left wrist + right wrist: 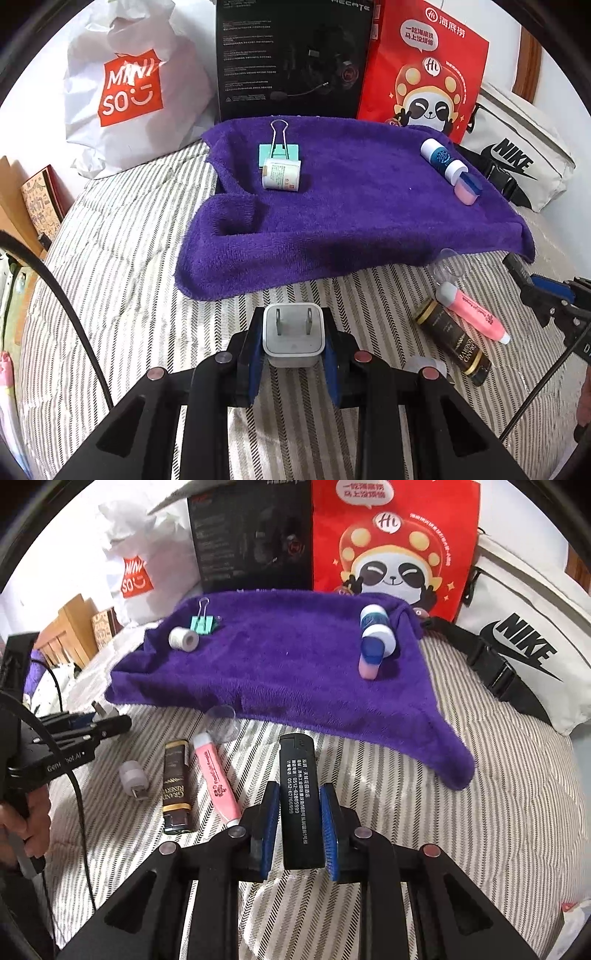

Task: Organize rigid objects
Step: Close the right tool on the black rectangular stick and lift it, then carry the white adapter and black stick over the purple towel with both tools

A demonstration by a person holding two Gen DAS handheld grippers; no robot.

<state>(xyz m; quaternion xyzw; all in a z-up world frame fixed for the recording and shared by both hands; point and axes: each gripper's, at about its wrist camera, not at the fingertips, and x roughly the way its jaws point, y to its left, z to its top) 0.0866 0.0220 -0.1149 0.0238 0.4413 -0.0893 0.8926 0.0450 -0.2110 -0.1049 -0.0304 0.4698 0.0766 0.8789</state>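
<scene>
Where the left gripper point(293, 354) closes its blue pads, a white plug adapter point(293, 338) sits clamped by its flat side walls, prongs pointing away from the camera, raised over the striped bedding point(122, 295). Small, stiff and probably light, it should carry easily; its smooth plastic may slip, so the grip belongs on the broad faces, as here. The right gripper point(298, 829) is likewise clamped, on a black lighter point(298, 801) taken across its narrow sides near the lower half: rigid, slender, likely to pivot if held near one end. Beyond lie a brown lighter point(177, 786) and a pink tube point(218, 781), side by side on the bedding. Farther off, the purple towel point(295, 672) carries a binder clip point(203, 622) and a tape roll point(183, 638).
</scene>
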